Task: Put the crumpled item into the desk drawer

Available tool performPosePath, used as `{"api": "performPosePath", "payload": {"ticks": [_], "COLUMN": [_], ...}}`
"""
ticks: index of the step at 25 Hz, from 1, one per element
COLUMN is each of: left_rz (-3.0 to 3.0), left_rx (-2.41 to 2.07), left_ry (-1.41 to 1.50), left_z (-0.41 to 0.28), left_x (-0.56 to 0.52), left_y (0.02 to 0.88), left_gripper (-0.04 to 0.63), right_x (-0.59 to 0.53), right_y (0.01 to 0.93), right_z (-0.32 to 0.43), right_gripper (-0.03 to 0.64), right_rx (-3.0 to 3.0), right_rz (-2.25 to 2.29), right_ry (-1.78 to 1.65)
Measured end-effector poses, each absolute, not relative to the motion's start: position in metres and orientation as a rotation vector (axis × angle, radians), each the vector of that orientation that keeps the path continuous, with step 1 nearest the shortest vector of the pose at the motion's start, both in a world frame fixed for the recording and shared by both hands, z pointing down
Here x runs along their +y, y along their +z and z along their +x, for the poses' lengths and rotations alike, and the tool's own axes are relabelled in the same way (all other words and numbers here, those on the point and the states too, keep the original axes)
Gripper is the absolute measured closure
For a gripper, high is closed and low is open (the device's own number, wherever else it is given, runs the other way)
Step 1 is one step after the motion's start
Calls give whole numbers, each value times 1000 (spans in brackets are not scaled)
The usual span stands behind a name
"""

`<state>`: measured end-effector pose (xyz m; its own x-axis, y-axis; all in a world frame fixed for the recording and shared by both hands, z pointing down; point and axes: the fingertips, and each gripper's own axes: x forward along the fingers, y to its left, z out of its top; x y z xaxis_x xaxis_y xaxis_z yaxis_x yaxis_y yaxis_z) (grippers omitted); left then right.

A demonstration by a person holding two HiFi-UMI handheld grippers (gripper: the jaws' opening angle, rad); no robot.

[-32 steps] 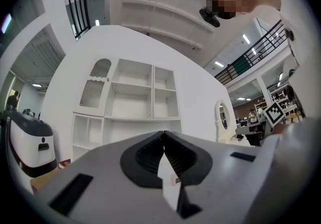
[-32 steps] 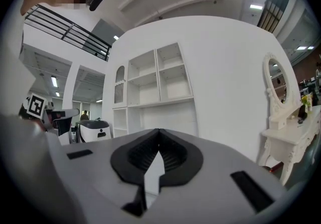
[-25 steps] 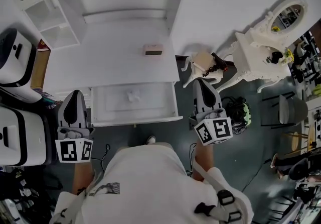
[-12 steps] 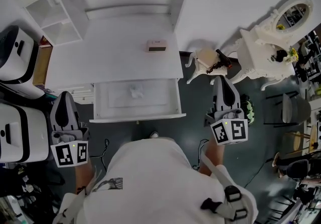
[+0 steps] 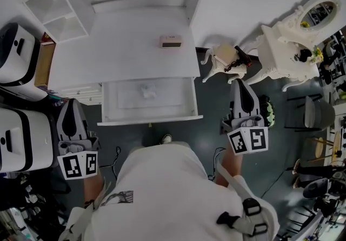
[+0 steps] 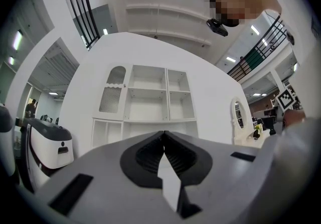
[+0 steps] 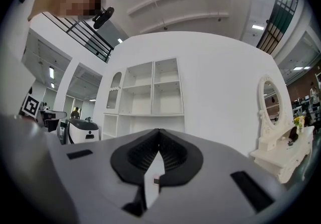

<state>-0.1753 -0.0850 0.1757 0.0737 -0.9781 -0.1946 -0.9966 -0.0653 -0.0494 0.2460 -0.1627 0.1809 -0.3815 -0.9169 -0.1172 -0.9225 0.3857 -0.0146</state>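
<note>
In the open desk drawer [image 5: 174, 100], the crumpled item [image 5: 147, 92] already lies.
Over the last second the left gripper [image 5: 72, 104] and right gripper [image 5: 241, 84] have drawn slightly outward from the drawer's front, each with jaws pressed together on nothing. The placing looks done. The item is a small whitish wad, soft-edged against the drawer's smooth white floor. The matte white desk top [image 5: 124, 51] bears a small tan box [image 5: 171, 42].

One camera above, two down low
The head view looks steeply down, close over the white wooden desk [image 5: 130, 45]; both gripper views sit low and farther back, tilted slightly up, and share the tall white open-shelf unit [image 6: 145, 100] with it.
</note>
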Motion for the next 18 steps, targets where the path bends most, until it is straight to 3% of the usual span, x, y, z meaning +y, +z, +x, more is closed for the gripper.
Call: {"api": "performPosePath", "payload": {"ticks": [18], "left_rz": [-2261], "left_rx": [1958], "left_ry": [176], "left_z": [-181], "left_x": [-84], "left_y": [182], "left_gripper": [580], "right_x": [-139], "right_y": [186], "right_z": [215], "right_gripper": [606], "right_rx": [2532], "right_rz": [-1708], "right_ry": [81]}}
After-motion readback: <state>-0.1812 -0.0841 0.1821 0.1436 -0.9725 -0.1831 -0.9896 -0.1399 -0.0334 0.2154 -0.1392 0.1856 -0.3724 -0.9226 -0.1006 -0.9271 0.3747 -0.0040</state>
